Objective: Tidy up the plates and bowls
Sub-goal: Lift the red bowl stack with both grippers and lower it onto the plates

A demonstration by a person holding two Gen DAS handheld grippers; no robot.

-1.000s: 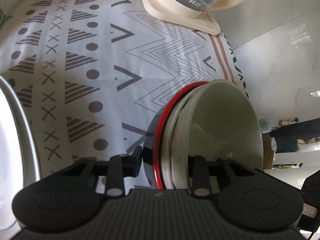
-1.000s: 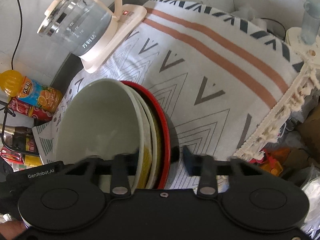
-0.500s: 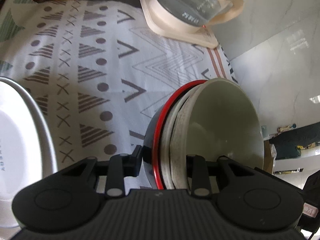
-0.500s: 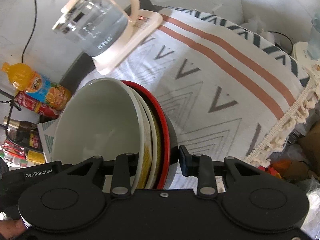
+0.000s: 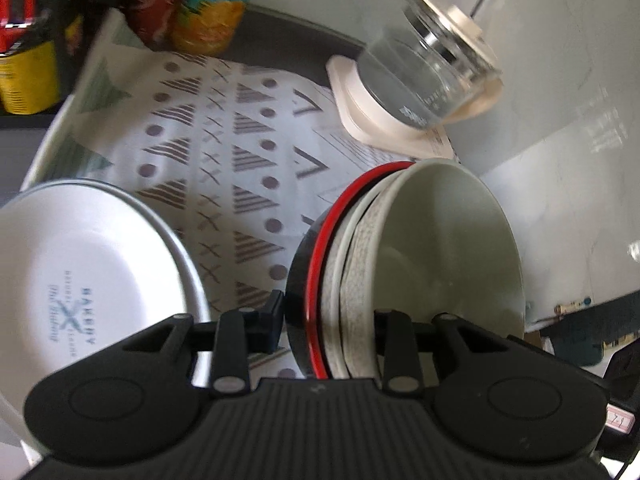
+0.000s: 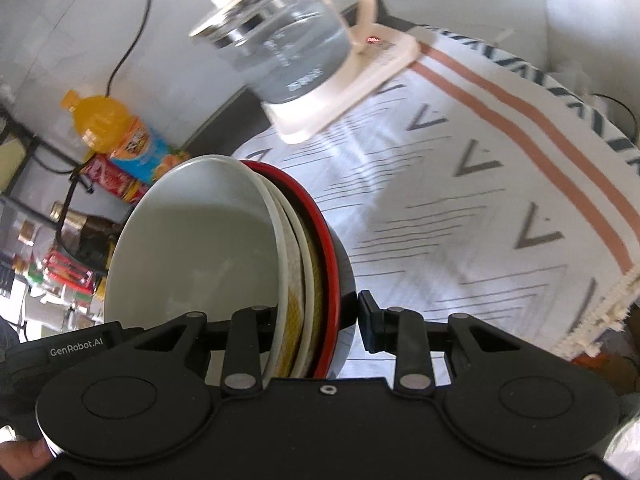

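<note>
I have a stack of bowls [image 5: 420, 264] nested together and tipped on edge between my two tools. The innermost is a pale grey-green bowl [image 6: 192, 248] with a smooth, empty inside; behind it sit a speckled one and a cream one with yellow patterning, and the outermost is a black bowl [image 6: 344, 276] with a bright red rim. The stack hangs above the patterned tablecloth [image 5: 248, 168], clear of it, near the cloth's edge.

My left gripper [image 5: 326, 320] is closed narrow on one side of the stack: one finger lies against the black outer wall, the other reaches inside the pale bowl. My right gripper [image 6: 316, 316] pinches the opposite side the same way, one finger inside the pale bowl and one on the black wall.

In the left wrist view a white plate [image 5: 80, 272] with blue lettering lies on the cloth just beside the stack, with nothing on it. Further off, a glass kettle [image 6: 284, 52] stands on its cream base at the cloth's far edge; I cannot tell whether it holds water. An orange drink bottle [image 6: 120, 132] and other bottles and cans, blurred, stand beyond the cloth.
</note>
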